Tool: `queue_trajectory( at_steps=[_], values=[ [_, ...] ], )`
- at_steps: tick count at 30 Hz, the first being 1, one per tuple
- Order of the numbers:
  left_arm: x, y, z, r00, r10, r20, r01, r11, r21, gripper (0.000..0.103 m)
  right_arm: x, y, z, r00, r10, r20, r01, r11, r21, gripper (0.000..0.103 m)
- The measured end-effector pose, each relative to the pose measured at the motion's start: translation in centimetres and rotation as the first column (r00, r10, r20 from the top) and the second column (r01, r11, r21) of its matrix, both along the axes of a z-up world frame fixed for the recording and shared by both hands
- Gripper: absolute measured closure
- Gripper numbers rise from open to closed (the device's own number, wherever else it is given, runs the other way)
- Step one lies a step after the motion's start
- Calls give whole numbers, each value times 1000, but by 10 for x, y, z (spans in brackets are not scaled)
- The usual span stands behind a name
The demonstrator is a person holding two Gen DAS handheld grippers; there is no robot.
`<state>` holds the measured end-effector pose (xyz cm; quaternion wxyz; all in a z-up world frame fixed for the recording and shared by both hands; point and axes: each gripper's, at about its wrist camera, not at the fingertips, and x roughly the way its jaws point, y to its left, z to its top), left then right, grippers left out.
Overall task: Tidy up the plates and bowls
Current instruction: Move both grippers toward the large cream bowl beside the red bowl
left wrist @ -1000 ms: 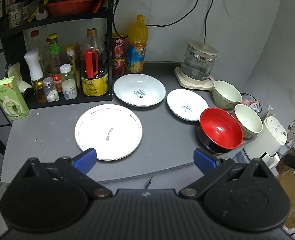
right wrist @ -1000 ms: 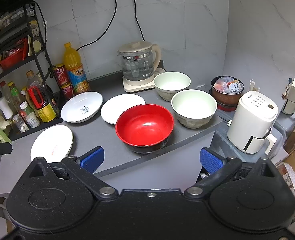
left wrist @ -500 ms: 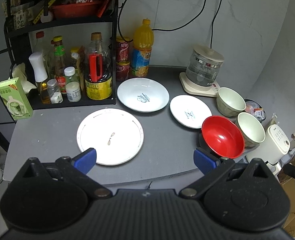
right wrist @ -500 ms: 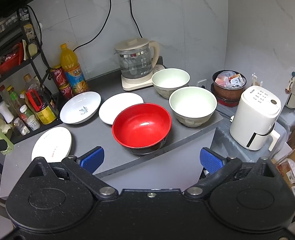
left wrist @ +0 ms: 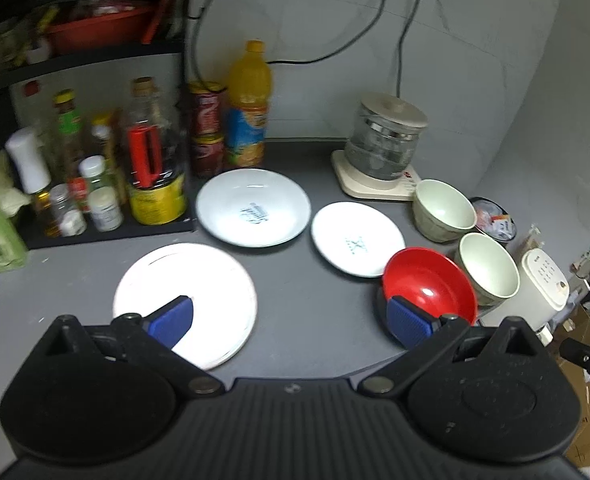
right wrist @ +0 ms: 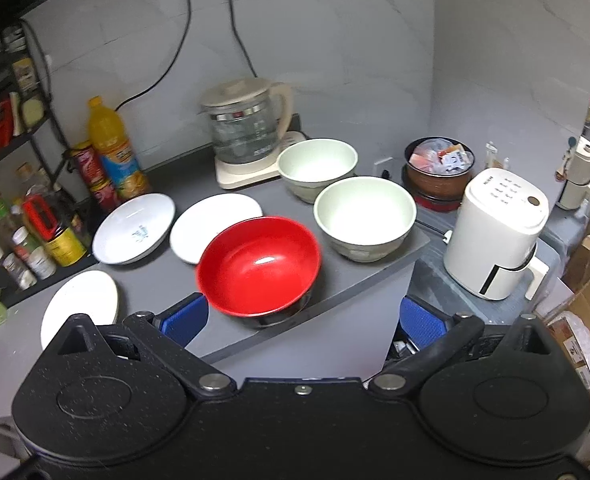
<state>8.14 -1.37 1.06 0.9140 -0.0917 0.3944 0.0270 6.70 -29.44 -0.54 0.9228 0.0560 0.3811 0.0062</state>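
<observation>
Both the left hand-held gripper [left wrist: 289,322] and right hand-held gripper [right wrist: 303,322] hover wide and empty above the grey desk [left wrist: 307,292], apparently approaching; next probably calls for grasping the glossy red plastic bowl [right wrist: 259,266] beside two pale green bowls [right wrist: 365,220].

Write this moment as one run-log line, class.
left gripper: open, over flat plate | right gripper: open, nearing red bowl | dishes: all unstacked on counter
</observation>
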Motion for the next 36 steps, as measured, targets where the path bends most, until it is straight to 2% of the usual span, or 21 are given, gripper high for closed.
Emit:
queue_trajectory(
  at_steps=[7,15,24,32,36],
  values=[
    [51,-15,-8,995,-96,-10,96,995,-10,1,26,-10,-6,997,-78,-7,78,997,9,0],
    [112,-35,-18,976,-218,-18,218,976,-14,1,54,-17,-19,985,-170,-25,171,985,27,0],
    [175,-68,-33,931,-365,-26,364,931,-24,3,76,-31,-28,964,-265,-15,266,963,54,0],
    [202,-103,-42,893,-446,-57,444,895,-37,3,91,-51,-38,946,-322,-32,324,944,66,1],
    [213,-121,-49,873,-482,-76,478,876,-70,4,101,-64,-46,942,-333,-47,336,939,69,4]
  ],
)
